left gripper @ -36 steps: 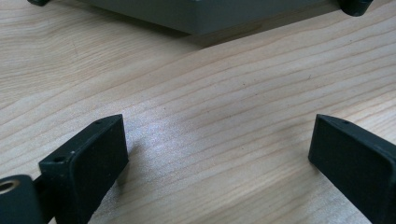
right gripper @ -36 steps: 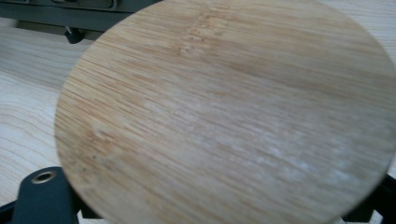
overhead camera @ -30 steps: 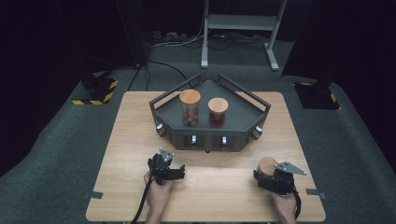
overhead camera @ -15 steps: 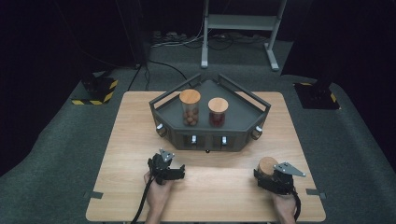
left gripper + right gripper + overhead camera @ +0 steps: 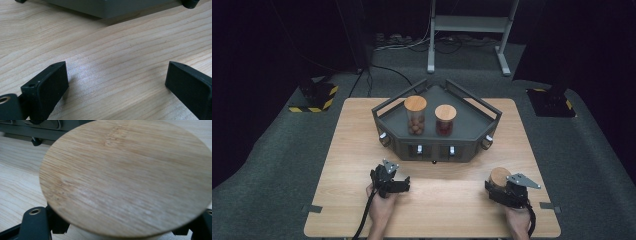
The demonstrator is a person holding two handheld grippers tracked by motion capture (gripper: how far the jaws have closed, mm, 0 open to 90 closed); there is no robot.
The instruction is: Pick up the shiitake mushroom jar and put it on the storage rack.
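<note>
My right gripper (image 5: 502, 184) sits near the table's front right corner, shut on a jar with a round wooden lid (image 5: 500, 176). In the right gripper view that lid (image 5: 125, 175) is very close, and the black fingers (image 5: 35, 222) hug the jar's pale body just under it. My left gripper (image 5: 396, 177) rests low at the front left. Its two jaws stand wide apart over bare wood (image 5: 116, 80) with nothing between them.
A grey angular tray (image 5: 477, 117) with knobs on its front stands at the middle back of the wooden table (image 5: 347, 150). It holds a taller jar of brown balls (image 5: 415, 116) and a shorter jar with red contents (image 5: 445, 120), both wooden-lidded. The tray's front edge (image 5: 105, 10) lies ahead of the left gripper.
</note>
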